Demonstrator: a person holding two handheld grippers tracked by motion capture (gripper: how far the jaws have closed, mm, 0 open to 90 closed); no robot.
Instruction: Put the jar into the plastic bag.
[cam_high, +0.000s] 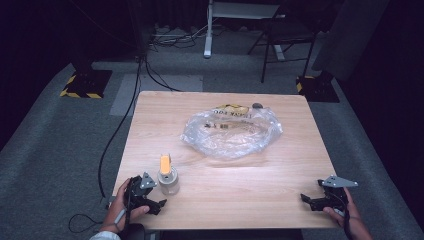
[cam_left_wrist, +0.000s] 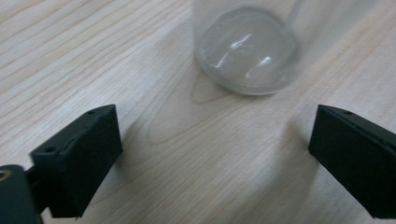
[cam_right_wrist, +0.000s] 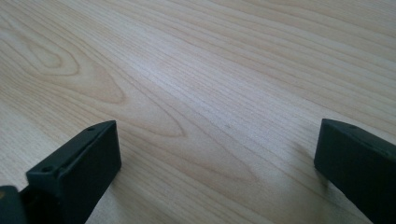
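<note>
Left gripper (cam_high: 159, 204), near left table (cam_high: 250, 200) edge: jaws standing wide apart, gripping nothing, pointing at a clear jar (cam_high: 168, 183) sitting just beyond them; the left gripper view is showing the jar's (cam_left_wrist: 245, 56) glass base on the wood, while the high view is showing its orange top. Right gripper (cam_high: 306, 200), near right edge: jaws likewise gaping apart over bare wood. Crumpled clear bag (cam_high: 231, 131) lying mid-table, well apart from both, nothing standing between.

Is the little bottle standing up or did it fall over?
Standing up. The bottle rests on its base on the table, orange cap on top, just ahead of the open left gripper.
</note>
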